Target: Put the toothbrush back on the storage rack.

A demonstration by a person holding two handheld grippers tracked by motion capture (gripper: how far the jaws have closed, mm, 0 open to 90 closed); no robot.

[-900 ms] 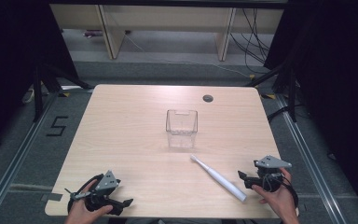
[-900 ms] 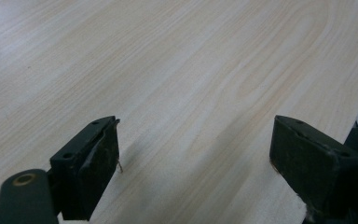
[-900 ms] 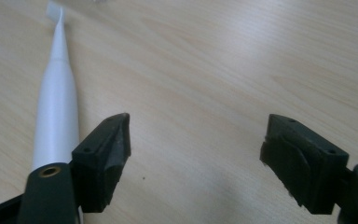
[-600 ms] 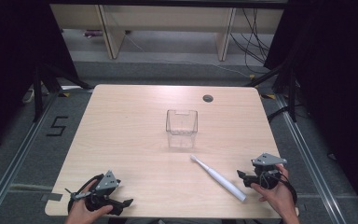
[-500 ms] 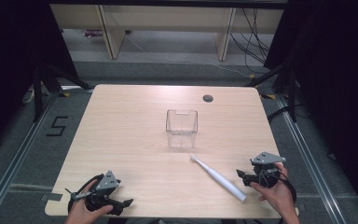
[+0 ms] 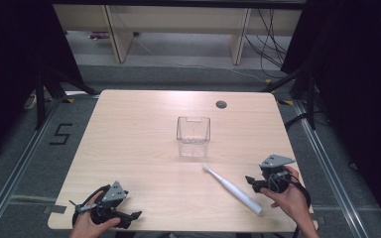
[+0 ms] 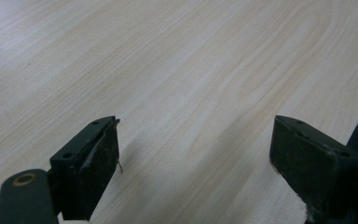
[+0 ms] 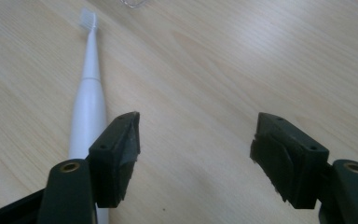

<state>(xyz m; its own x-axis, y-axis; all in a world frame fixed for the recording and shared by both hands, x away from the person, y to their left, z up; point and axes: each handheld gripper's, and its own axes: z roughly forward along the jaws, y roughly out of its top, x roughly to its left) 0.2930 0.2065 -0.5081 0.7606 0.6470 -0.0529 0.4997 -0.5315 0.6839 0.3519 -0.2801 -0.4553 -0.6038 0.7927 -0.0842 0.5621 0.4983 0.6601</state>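
A white electric toothbrush point(image 6: 231, 189) lies flat on the wooden table point(image 6: 144, 144), its bristle end pointing toward a clear square container point(image 6: 193, 135) at the table's middle. My right gripper point(image 6: 250, 181) rests low just right of the toothbrush handle, held by a hand. In the right gripper view the toothbrush point(image 8: 89, 95) runs along the outside of the left jaw, and the right gripper point(image 8: 193, 149) is open over bare wood. My left gripper point(image 6: 136, 217) sits at the front left corner, open with nothing between its jaws; the left gripper view shows the left gripper point(image 7: 193, 154) above plain tabletop.
A small dark grommet hole point(image 6: 221, 104) sits near the table's far edge. Shelving and cables point(image 6: 273, 39) stand beyond the table. Dark curtains flank both sides. A floor mark "5" point(image 6: 61, 134) lies left of the table.
The right gripper has edged slightly down and toward the toothbrush handle. The left gripper has barely shifted.
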